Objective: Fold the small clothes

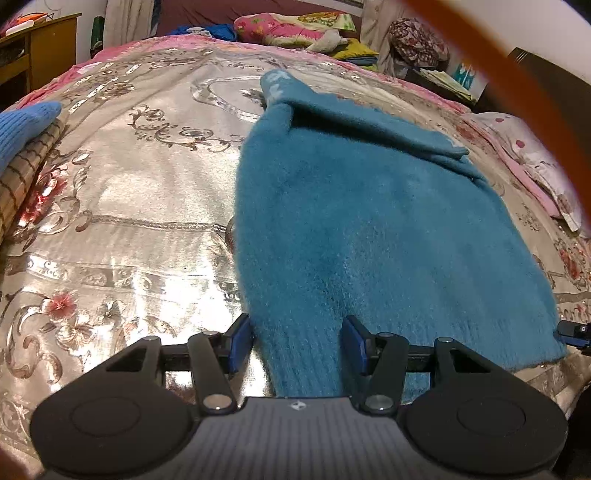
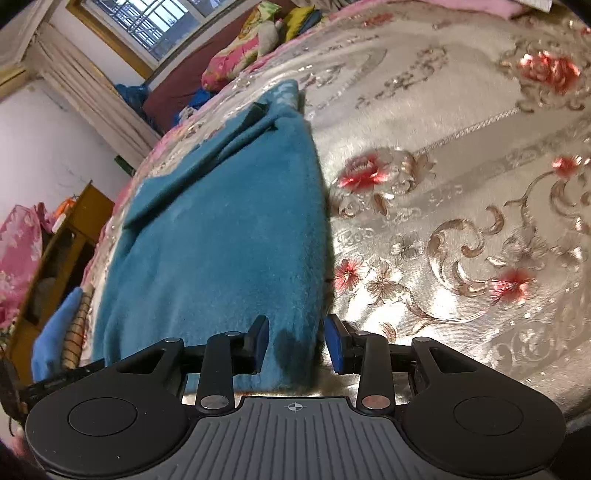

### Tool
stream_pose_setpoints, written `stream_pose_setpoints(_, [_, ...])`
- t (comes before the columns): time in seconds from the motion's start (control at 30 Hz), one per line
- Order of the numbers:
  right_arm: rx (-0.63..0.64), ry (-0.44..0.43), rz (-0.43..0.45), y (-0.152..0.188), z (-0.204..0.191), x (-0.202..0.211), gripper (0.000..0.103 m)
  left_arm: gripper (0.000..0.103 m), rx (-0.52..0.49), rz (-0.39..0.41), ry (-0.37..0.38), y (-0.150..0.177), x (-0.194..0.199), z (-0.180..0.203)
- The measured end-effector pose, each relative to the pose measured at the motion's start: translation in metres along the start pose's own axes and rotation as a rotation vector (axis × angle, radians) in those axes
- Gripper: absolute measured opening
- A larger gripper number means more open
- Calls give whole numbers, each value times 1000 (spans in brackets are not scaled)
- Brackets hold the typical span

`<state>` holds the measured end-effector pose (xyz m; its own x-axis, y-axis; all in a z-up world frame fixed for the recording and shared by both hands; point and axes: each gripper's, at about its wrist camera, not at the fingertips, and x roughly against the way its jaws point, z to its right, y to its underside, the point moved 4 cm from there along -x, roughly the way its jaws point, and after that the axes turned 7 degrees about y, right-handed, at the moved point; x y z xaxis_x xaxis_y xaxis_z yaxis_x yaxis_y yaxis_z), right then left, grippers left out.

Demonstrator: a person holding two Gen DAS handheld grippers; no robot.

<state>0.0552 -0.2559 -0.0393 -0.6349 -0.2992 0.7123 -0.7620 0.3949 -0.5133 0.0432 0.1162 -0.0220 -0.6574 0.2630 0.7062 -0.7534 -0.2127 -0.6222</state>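
My left gripper (image 1: 297, 345) and right gripper (image 2: 295, 343) stand open astride the teal sweater's (image 1: 369, 229) hem; its slick, fuzzy knit could slip if I pinch shallowly.

Bright, warm indoor light from above, with strong glare off the shiny bedspread (image 1: 129, 236) in both views. Daylight, bluish, through a barred window (image 2: 147, 26) at top left of the right wrist view. Soft dark shadow along the edge of the teal sweater (image 2: 221, 229). Heavy fisheye bending toward the edges, corners black. Blurred orange band (image 1: 517, 92) close to the lens at upper right of the left wrist view. Slight softness overall, fuzzier at the rims.
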Motion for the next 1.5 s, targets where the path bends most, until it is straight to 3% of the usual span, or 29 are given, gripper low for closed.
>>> stream_pose_setpoints(0.43, [-22,-88,-15,-22,-5,-25,38,58,86,8,78,-9,-1,-12])
stream_pose_setpoints(0.6, [-71,-137,-13,-27,1,-33,38,57,70,-10,74,-11,-4,-9])
stream_pose_setpoints(0.8, [-120,-188,-22,-34,3,-44,39,56,87,1,126,-15,-9,-9])
stream_pose_setpoints(1.27, [-98,-328,-125,-41,-3,-61,39,57,94,-23,191,-23,-21,-12])
stream_pose_setpoints(1.33, [-90,-339,-128,-40,-5,-60,38,52,81,-27,209,-23,-18,-11])
stream_pose_setpoints(1.5, [-96,-375,-143,-37,-14,-59,24,39,78,-43,267,-28,-19,-10])
